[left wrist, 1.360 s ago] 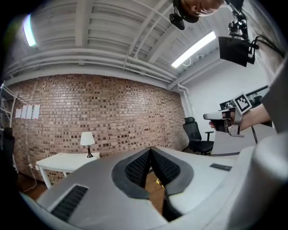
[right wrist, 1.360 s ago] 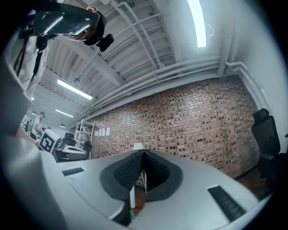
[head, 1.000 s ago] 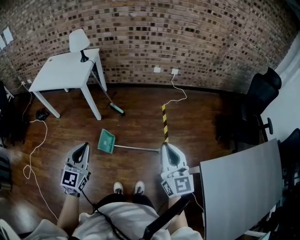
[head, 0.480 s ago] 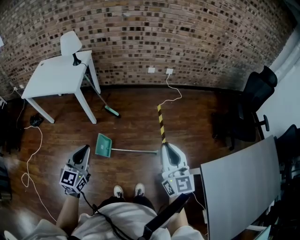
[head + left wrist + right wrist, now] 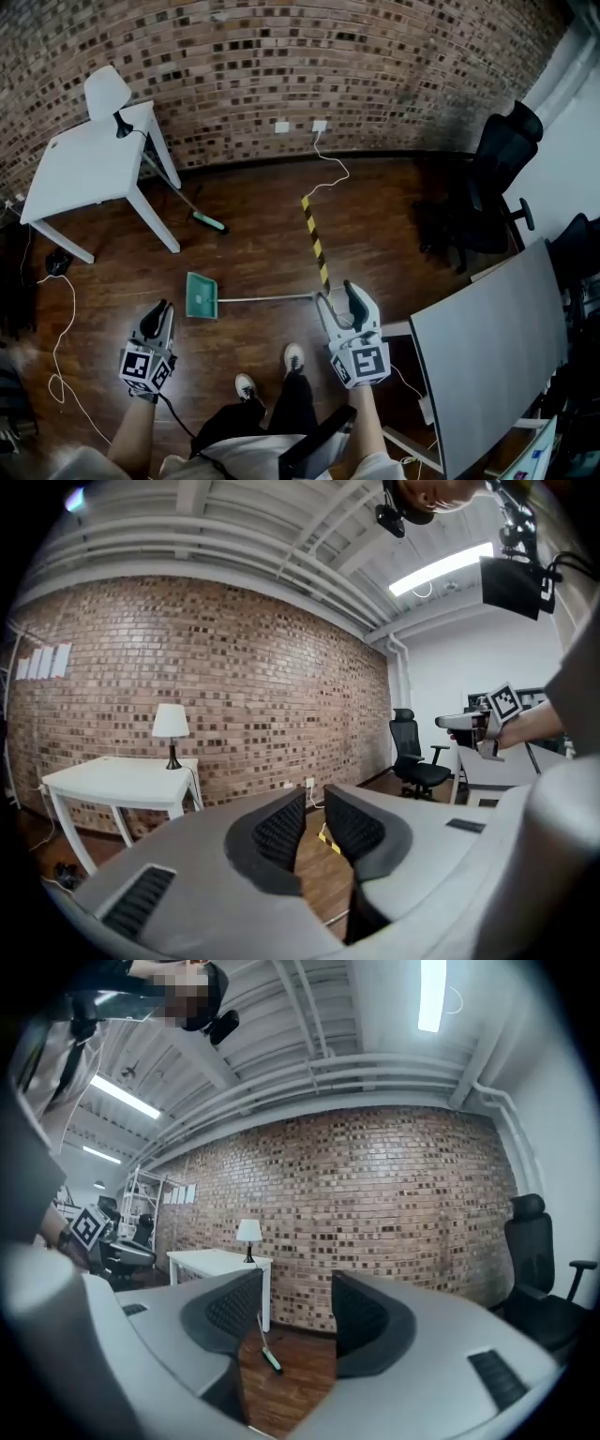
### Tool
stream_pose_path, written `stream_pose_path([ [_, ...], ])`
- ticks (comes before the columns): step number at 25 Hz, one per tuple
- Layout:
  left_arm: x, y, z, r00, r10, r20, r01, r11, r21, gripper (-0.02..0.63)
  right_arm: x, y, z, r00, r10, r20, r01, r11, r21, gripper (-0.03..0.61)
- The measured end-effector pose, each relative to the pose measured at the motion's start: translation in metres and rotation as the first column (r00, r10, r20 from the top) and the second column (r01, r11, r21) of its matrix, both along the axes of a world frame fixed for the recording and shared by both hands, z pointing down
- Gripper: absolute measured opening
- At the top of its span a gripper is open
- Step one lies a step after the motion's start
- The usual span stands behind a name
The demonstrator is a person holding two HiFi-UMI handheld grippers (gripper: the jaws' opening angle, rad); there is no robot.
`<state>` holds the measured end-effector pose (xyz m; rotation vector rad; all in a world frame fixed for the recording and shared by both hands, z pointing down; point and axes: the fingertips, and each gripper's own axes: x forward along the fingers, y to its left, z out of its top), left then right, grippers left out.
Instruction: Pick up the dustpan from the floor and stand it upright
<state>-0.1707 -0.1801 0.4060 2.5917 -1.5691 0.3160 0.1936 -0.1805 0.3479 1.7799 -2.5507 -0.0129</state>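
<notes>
The green dustpan [image 5: 201, 295] lies flat on the wooden floor, its thin metal handle [image 5: 267, 298] running to the right. My right gripper [image 5: 337, 296] hangs just at the handle's free end. Its jaws have just been opening and stand wide apart, with nothing between the pads; the right gripper view shows only floor there. My left gripper [image 5: 162, 311] hovers left of and nearer than the pan, not touching it. Its jaws are nearly together and hold nothing. The dustpan shows in neither gripper view.
A green-headed broom [image 5: 208, 222] leans on the white table [image 5: 84, 169], which carries a lamp [image 5: 105, 92]. A yellow-black tape strip [image 5: 315, 246] runs toward the brick wall. A black chair [image 5: 497, 178] and a grey desk panel [image 5: 487, 347] stand at the right. Cables [image 5: 56, 328] lie at the left.
Both grippers have sunk toward the floor. The right gripper's jaws went from shut to wide open beside the handle's end. The person has stepped forward. The dustpan has not moved.
</notes>
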Motion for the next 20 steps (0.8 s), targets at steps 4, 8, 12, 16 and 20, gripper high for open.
stream_pose_path([
  [4, 0.018, -0.028, 0.051, 1.000, 0.029, -0.005, -0.029, 0.997, -0.065, 0.083, 0.030, -0.016, 0.077, 0.999, 0.040, -0.025, -0.042, 0.994, -0.099, 0.242],
  [8, 0.044, -0.053, 0.124, 0.998, 0.058, 0.014, -0.056, 0.992, -0.117, 0.074, 0.056, -0.036, 0.185, 0.994, 0.063, -0.086, -0.079, 0.976, -0.205, 0.249],
  [12, 0.073, -0.090, 0.211, 0.998, 0.068, 0.015, -0.065, 0.984, -0.167, 0.051, 0.092, -0.062, 0.303, 0.981, 0.091, -0.172, -0.139, 0.945, -0.296, 0.275],
  [16, 0.102, -0.131, 0.311, 0.996, 0.086, 0.027, -0.079, 0.978, -0.195, 0.035, 0.114, -0.090, 0.404, 0.981, 0.113, -0.159, -0.162, 0.925, -0.344, 0.276],
  [20, 0.117, -0.152, 0.407, 0.995, 0.094, 0.024, -0.086, 0.968, -0.237, 0.035, 0.121, -0.107, 0.498, 0.982, 0.101, -0.161, -0.157, 0.910, -0.385, 0.276],
])
